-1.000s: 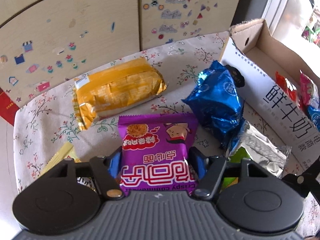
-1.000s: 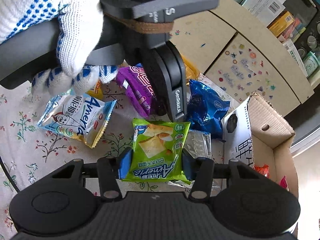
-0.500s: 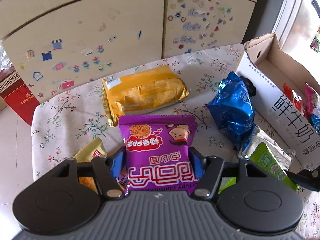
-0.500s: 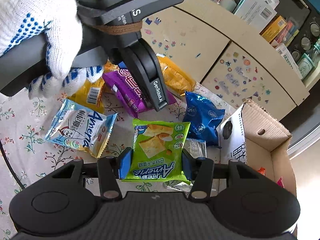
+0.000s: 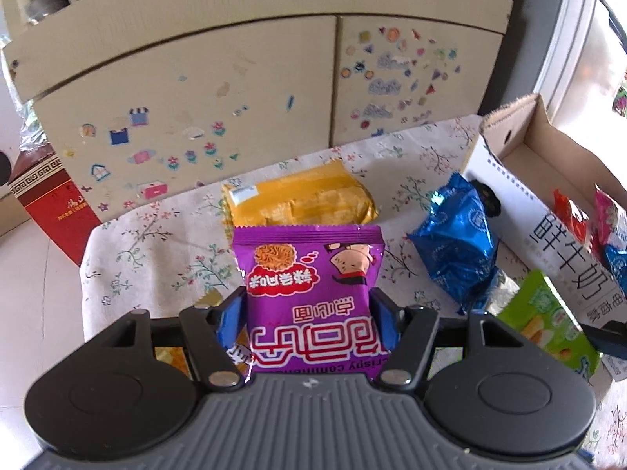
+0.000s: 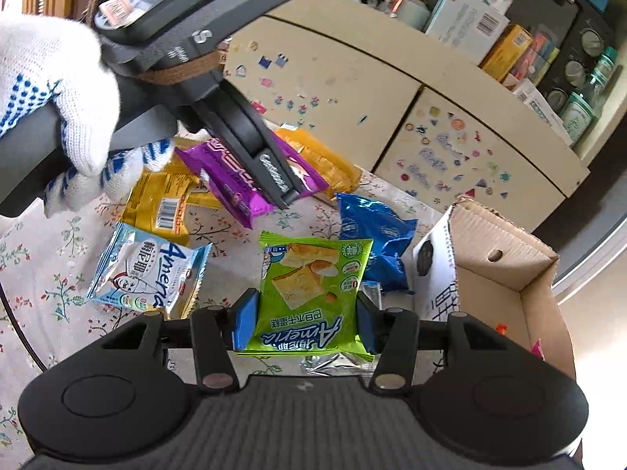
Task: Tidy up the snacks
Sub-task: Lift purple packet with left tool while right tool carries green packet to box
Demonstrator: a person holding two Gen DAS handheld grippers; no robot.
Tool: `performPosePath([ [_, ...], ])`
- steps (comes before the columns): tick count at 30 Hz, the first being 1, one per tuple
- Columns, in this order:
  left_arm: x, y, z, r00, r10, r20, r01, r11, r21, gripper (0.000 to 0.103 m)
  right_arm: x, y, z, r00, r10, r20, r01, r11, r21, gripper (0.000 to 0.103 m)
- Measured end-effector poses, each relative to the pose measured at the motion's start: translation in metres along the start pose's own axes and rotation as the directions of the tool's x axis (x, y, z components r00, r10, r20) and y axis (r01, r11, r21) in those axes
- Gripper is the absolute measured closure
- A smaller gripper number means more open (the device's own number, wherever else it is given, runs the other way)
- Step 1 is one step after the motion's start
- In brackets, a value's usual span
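My left gripper (image 5: 309, 313) is shut on a purple noodle-snack packet (image 5: 309, 274), held off the floral tablecloth (image 5: 156, 243). In the right wrist view that gripper (image 6: 282, 184) sits in a white-gloved hand (image 6: 58, 90), with the purple packet (image 6: 231, 180) in its jaws. My right gripper (image 6: 305, 321) is shut on a green cracker packet (image 6: 313, 278), also lifted; the same green packet (image 5: 544, 321) shows at the right edge of the left wrist view. The open cardboard box (image 6: 505, 266) stands to the right and holds a few red and pink packets (image 5: 572, 215).
On the cloth lie a blue foil packet (image 6: 376, 235), a long yellow packet (image 5: 301, 199), a light-blue cracker packet (image 6: 149, 270), a yellow barcoded packet (image 6: 160, 203) and a silver packet (image 6: 337, 364). A stickered cabinet (image 5: 235, 90) stands behind the table; a red box (image 5: 51, 203) is at the left.
Both grippers have risen with their packets, so the cloth and the loose snacks look farther below. The left gripper's view has tilted up toward the cabinet.
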State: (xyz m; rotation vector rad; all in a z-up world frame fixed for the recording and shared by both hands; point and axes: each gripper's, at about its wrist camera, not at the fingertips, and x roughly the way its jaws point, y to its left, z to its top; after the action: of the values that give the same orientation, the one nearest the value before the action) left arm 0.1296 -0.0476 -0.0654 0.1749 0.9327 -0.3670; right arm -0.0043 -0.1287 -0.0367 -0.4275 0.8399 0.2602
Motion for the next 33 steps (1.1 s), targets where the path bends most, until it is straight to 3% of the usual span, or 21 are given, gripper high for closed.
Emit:
performPosePath([
  [20,-0.024,-0.012,0.004,0.997,0.017,0.081,-0.016,1.000,-0.002,0.039,-0.025,-0.051,0.009,0.995,-0.063,0.071,0.048,0.979,0.197,0.045],
  [33,-0.042,-0.045,0.007,0.991,0.019,0.134,-0.031,0.995,0.092,0.038,-0.049,-0.086,0.011,0.985,-0.107,0.135,0.058,0.943,0.329,0.045],
])
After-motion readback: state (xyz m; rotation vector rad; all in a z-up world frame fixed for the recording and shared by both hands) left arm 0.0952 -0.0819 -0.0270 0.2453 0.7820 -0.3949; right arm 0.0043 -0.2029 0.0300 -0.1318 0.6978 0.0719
